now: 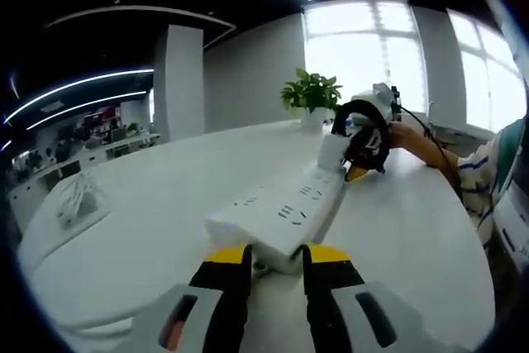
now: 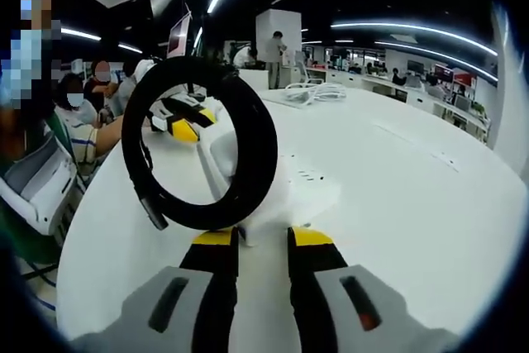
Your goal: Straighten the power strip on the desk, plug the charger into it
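White power strip [image 1: 285, 212] is lying on the white surface [image 1: 165, 196], one of it, near end sitting between the yellow-tipped jaws of the left gripper [image 1: 276, 255]; jaws are standing narrow at that end, contact hard to tell; one white charger [image 1: 333, 153] is standing on the far end of the strip, with one black coiled cable [image 1: 364, 134] hanging off it; right gripper [image 1: 374, 121] is reaching in there, held by a hand [image 1: 407, 134]; one potted plant [image 1: 312, 97] is sitting behind; in the right gripper view the right gripper [image 2: 263, 239] is closing narrow on the charger [image 2: 273, 196], cable loop [image 2: 202, 142] in front, strip [image 2: 310, 179] beyond, left gripper [image 2: 183, 121] at the far end.
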`<act>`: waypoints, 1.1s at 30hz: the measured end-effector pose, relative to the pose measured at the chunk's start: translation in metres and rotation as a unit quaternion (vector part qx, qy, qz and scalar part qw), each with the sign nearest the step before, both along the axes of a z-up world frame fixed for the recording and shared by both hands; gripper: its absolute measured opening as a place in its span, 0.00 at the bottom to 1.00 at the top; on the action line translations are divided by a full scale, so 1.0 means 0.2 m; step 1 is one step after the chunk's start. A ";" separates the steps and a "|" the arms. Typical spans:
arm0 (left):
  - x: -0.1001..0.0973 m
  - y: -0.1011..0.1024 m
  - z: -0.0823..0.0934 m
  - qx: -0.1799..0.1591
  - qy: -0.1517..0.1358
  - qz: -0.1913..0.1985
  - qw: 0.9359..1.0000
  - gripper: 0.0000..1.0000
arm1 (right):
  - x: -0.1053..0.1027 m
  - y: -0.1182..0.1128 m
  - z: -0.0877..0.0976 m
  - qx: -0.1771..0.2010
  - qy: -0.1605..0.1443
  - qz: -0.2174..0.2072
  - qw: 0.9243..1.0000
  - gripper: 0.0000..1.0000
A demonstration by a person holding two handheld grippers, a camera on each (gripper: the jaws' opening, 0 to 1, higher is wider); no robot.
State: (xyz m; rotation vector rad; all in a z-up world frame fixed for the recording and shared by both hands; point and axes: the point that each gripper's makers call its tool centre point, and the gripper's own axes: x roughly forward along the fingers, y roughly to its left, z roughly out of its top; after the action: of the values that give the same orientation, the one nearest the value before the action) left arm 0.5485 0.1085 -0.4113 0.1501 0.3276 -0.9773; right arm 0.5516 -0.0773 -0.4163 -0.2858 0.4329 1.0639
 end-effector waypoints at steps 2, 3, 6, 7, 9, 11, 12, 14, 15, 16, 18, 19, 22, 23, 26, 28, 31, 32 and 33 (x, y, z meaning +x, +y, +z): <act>0.00 0.00 0.00 0.001 -0.001 0.001 1.000 0.24 | 0.00 0.00 0.00 0.004 0.004 -0.003 1.000 0.22; 0.01 0.00 0.00 0.003 -0.002 0.002 1.000 0.24 | 0.01 0.00 -0.01 0.007 0.006 -0.005 1.000 0.23; 0.02 0.00 0.00 0.003 -0.002 0.005 1.000 0.24 | 0.02 0.00 -0.01 0.015 0.013 -0.012 1.000 0.22; 0.02 0.00 0.00 0.004 -0.002 0.007 1.000 0.24 | 0.02 0.00 -0.01 0.016 0.014 -0.014 1.000 0.22; 0.03 0.00 0.00 0.004 -0.002 0.009 1.000 0.25 | 0.03 0.00 -0.01 0.018 0.016 -0.018 1.000 0.22; 0.04 0.00 0.00 0.003 -0.001 0.011 1.000 0.25 | 0.04 0.00 -0.01 0.018 0.016 -0.020 0.999 0.22; 0.04 0.00 0.00 0.003 -0.002 0.012 1.000 0.25 | 0.04 0.00 -0.01 0.020 0.017 -0.023 0.999 0.22; 0.05 0.00 0.00 0.003 -0.002 0.015 1.000 0.25 | 0.05 0.01 -0.01 0.027 0.022 -0.030 0.999 0.22; 0.05 0.00 0.00 0.003 -0.002 0.017 1.000 0.25 | 0.05 0.01 -0.01 0.030 0.024 -0.033 0.999 0.22; 0.06 0.00 0.00 0.004 -0.002 0.019 1.000 0.25 | 0.06 0.01 -0.02 0.035 0.028 -0.038 0.998 0.22; 0.07 0.00 -0.01 0.007 -0.004 0.023 1.000 0.25 | 0.07 0.01 -0.01 0.039 0.029 -0.044 0.998 0.22; 0.07 0.00 -0.01 0.007 -0.004 0.026 1.000 0.25 | 0.07 0.01 -0.01 0.041 0.030 -0.048 0.998 0.21; 0.09 0.00 0.00 0.005 0.000 0.030 1.000 0.25 | 0.09 0.00 -0.01 0.046 0.031 -0.054 0.997 0.21; 0.09 0.00 0.00 0.005 0.001 0.031 0.999 0.25 | 0.10 0.00 -0.01 0.047 0.031 -0.057 0.997 0.21; 0.10 0.00 0.00 0.006 0.002 0.034 0.999 0.25 | 0.11 0.00 -0.01 0.049 0.031 -0.063 0.996 0.20; 0.11 0.00 0.00 0.009 0.004 0.036 0.999 0.25 | 0.12 0.00 -0.01 0.049 0.029 -0.067 0.996 0.20; 0.13 -0.01 0.00 0.016 0.005 0.040 0.999 0.25 | 0.12 0.00 -0.01 0.048 0.024 -0.070 0.996 0.20; 0.13 -0.01 0.00 0.018 0.006 0.041 0.999 0.25 | 0.13 0.00 -0.01 0.047 0.023 -0.070 0.996 0.20; 0.14 -0.01 0.00 0.021 0.006 0.042 0.999 0.25 | 0.13 0.00 0.00 0.047 0.022 -0.070 0.996 0.20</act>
State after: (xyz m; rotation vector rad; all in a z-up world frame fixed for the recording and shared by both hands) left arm 0.5764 0.1061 -0.4111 0.1668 0.3629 -0.8886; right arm 0.5774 -0.0780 -0.4173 -0.1459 0.4347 0.9514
